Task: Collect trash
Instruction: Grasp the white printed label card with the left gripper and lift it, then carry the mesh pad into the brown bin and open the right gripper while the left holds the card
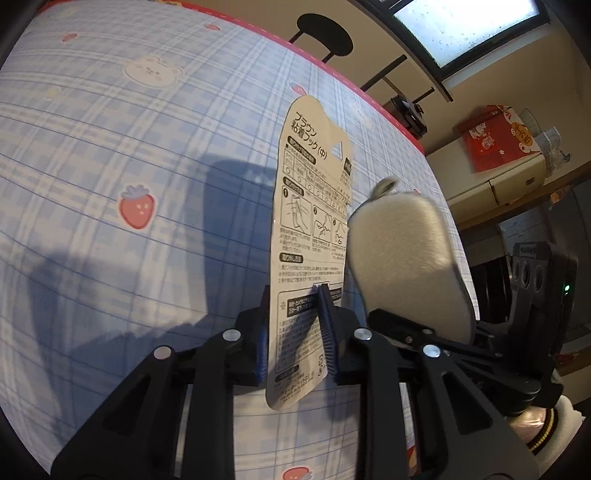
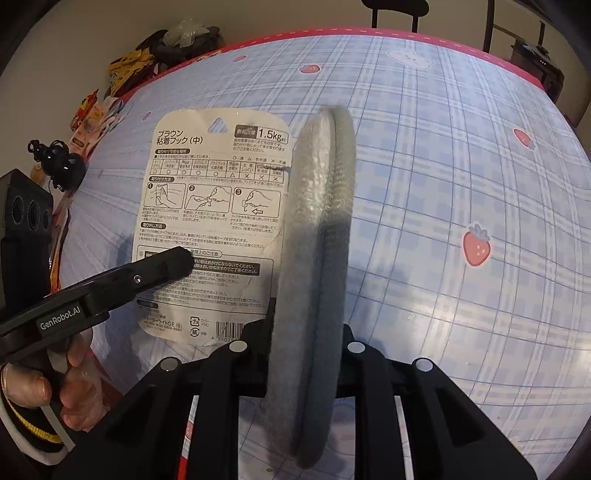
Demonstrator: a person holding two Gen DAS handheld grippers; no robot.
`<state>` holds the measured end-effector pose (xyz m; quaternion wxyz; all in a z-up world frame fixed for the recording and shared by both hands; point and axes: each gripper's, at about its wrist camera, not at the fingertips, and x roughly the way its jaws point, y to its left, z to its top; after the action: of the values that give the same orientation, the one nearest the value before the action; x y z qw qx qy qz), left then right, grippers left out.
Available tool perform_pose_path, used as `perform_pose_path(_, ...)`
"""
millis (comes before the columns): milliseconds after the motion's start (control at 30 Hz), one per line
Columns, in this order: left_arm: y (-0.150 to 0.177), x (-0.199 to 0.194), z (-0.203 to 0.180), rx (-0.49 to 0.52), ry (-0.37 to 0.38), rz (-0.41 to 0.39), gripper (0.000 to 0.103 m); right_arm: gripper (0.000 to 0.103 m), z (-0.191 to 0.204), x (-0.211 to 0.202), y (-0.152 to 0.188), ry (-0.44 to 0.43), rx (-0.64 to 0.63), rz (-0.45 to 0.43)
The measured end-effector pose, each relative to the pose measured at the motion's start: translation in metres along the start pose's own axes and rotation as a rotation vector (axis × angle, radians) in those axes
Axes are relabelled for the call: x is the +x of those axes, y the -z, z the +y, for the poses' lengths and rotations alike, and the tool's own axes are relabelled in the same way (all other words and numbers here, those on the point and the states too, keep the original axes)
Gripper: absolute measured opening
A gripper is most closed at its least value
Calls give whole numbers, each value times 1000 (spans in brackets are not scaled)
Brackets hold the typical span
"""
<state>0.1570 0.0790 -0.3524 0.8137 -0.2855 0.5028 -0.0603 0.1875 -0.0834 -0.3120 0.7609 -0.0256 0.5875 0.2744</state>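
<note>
A white printed backing card (image 1: 314,206) stands upright above the table, pinched near its lower end between the blue pads of my left gripper (image 1: 294,291), which is shut on it. In the right wrist view the same card (image 2: 210,206) hangs at the left with one black left finger (image 2: 162,269) across it. My right gripper (image 2: 306,325) is shut on a grey felt pad (image 2: 317,240), seen edge-on. In the left wrist view that pad (image 1: 402,251) is just right of the card, and a right finger (image 1: 399,326) is at its base.
The table wears a blue plaid cloth (image 1: 110,147) with strawberries and a red border (image 2: 406,35). Snack wrappers and bags (image 2: 125,70) pile up past its far left edge. A black stool (image 1: 325,33) stands beyond the table. A person's hand (image 2: 74,369) grips the left handle.
</note>
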Motion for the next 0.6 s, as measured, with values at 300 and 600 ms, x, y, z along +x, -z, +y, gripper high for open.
perform_pose_path(300, 14, -42, 8, 42, -62, -70, 21, 21, 0, -26, -1, 9, -16, -70)
perform_pose_path(600, 38, -83, 18, 41, -113, -135, 16, 19, 3, -52, 13, 38, -51, -144)
